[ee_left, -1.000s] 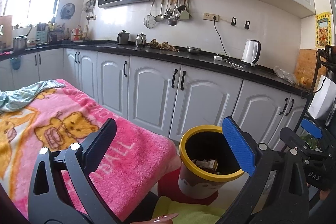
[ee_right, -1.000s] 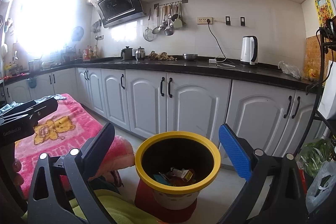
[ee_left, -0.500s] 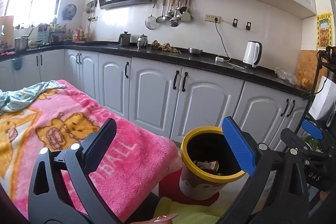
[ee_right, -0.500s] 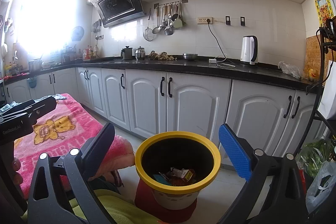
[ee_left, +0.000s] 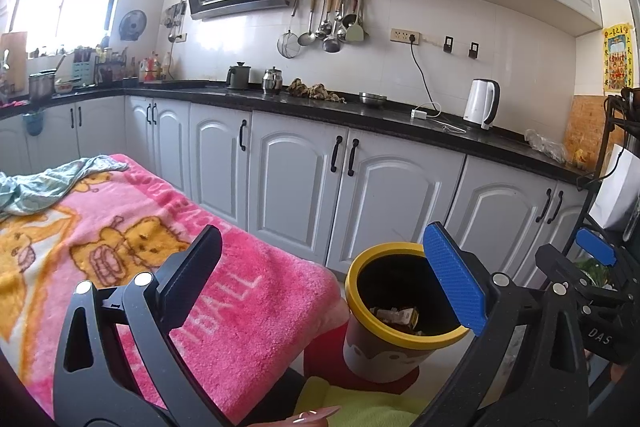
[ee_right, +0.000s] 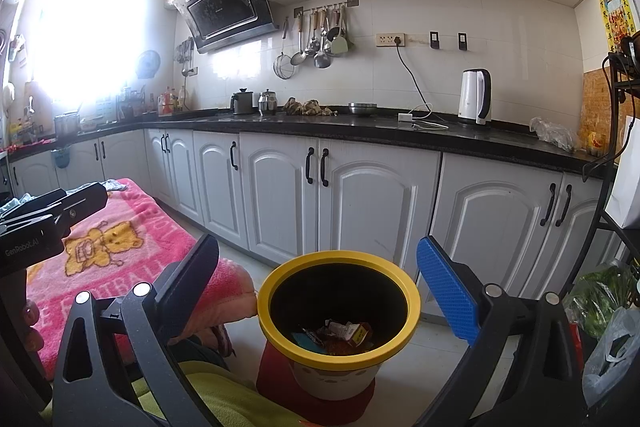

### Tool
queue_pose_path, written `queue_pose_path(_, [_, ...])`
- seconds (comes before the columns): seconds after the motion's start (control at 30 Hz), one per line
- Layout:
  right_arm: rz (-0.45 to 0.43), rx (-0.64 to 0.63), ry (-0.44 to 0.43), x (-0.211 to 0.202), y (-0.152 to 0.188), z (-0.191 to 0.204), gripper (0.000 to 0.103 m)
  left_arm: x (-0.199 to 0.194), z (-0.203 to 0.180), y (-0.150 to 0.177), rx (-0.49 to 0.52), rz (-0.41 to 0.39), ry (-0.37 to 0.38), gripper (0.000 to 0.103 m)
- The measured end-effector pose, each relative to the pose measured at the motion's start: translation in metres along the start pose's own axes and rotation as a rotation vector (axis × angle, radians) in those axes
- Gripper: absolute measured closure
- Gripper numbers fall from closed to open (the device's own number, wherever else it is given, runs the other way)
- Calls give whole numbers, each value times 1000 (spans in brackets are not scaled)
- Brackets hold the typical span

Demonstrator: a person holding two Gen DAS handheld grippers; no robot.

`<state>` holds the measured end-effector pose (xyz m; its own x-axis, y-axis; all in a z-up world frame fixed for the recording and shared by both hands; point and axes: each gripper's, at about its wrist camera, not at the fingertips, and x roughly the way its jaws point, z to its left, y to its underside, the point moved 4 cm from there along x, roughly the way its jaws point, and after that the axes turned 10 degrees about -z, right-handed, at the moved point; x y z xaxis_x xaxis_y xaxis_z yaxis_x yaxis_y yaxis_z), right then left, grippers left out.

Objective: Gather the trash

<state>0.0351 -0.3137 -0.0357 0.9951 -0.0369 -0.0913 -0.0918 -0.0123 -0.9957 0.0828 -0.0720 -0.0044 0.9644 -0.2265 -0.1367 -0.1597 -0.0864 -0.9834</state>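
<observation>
Bin (ee_right: 338, 303) contents too small to identify; left tool (ee_right: 36, 227) cut off by frame edge; window (ee_right: 86, 27) overexposed

White cabinets (ee_right: 376, 203) line a black counter (ee_right: 360, 131) beneath tiled walls, with a sunlit window (ee_right: 88, 27) at left

The bin (ee_right: 338, 307) stands on the floor right of the blanket-covered bench (ee_left: 120, 247) (wrappers (ee_right: 340, 333) inside), cabinets (ee_right: 360, 203) behind.
</observation>
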Motion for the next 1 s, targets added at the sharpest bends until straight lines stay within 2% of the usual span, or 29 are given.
queue_pose_path(1.0, [1,-1,2,0,1,1,6,-1,2,-3,0,-6,-4,11])
